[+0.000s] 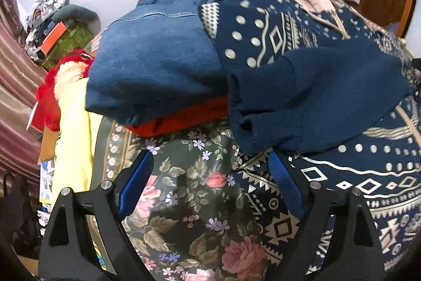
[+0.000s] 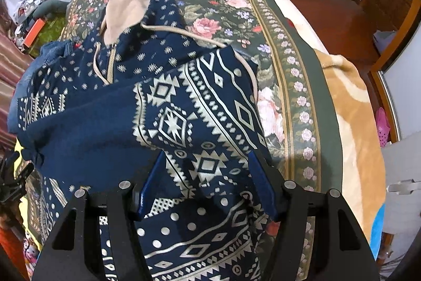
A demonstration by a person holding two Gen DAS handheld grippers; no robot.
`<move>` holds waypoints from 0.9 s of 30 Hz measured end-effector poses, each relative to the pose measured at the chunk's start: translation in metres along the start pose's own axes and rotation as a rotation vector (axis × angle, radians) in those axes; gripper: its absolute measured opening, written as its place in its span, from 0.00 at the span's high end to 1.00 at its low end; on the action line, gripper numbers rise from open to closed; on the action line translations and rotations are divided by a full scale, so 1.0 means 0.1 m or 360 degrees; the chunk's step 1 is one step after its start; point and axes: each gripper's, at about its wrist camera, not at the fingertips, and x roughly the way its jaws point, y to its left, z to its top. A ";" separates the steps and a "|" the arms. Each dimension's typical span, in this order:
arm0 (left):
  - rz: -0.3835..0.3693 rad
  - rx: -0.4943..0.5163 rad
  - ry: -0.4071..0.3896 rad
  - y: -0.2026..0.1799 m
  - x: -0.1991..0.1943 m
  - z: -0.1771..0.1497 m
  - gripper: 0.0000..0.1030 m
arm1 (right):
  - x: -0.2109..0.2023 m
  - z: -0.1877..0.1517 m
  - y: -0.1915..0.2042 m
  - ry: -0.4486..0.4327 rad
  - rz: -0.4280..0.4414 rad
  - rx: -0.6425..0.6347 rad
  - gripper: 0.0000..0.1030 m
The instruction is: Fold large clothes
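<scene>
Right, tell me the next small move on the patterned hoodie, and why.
Probably shut the right tongs on the navy patterned hoodie's folded-over sleeve: they gape open around it, gripping nothing, while the left tongs hang open over the floral bedspread.

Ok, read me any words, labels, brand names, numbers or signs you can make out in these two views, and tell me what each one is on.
No text can be read in either view.
Small flag-like tag on the folded blue garment: too blurred to read.
Patterned hoodie: geometric print only, no letters.
Printed items by the bed's edge: too small to read.
</scene>
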 end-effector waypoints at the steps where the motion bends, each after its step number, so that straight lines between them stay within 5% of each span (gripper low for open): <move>1: -0.0026 -0.0016 -0.0014 0.02 -0.05 0.02 0.14 | -0.02 0.02 0.02 -0.0012 0.0011 -0.0001 0.41; 15: -0.0282 0.0062 -0.0396 -0.39 -0.55 1.24 0.13 | -0.36 0.51 0.61 -0.0255 -0.0009 -0.0281 0.41; 21: -0.0302 0.0105 -0.0396 -0.62 -0.31 1.78 0.13 | -0.26 0.84 0.77 -0.0309 0.0022 -0.0311 0.41; 27: -0.0360 0.0062 -0.0252 -0.74 0.21 2.33 0.13 | 0.11 1.27 0.81 -0.0272 0.0043 -0.0213 0.41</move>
